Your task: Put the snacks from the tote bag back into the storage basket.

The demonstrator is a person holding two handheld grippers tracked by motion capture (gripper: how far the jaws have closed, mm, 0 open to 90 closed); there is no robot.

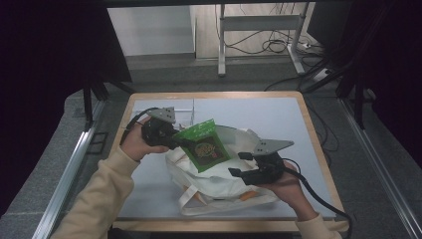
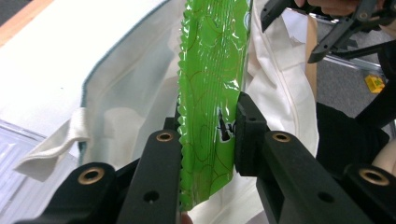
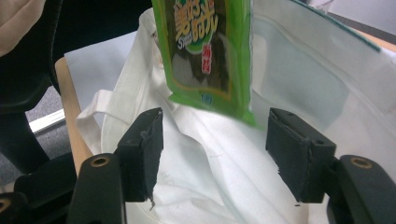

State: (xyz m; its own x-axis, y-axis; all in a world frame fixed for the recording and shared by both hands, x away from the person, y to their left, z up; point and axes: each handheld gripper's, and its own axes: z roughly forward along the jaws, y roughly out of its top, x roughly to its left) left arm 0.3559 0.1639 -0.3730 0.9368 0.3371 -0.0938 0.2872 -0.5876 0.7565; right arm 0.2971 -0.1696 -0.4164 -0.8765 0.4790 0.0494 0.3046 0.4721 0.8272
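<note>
High view: your left gripper (image 1: 175,140) clamps the green snack packet (image 1: 205,147) above the white tote bag (image 1: 219,181) for packing, while your right gripper (image 1: 243,166) waits wide apart, holding nothing.

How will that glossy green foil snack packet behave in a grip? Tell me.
The glossy green foil snack packet probably is light: the left gripper holds it aloft by one edge. It seems fairly stiff, hanging flat without drooping over the white cloth tote bag. Its shiny film may be slippery.

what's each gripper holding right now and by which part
The left gripper pinches the green snack packet by its crimped edge, above the white tote bag. The right gripper is open and holds nothing.
</note>
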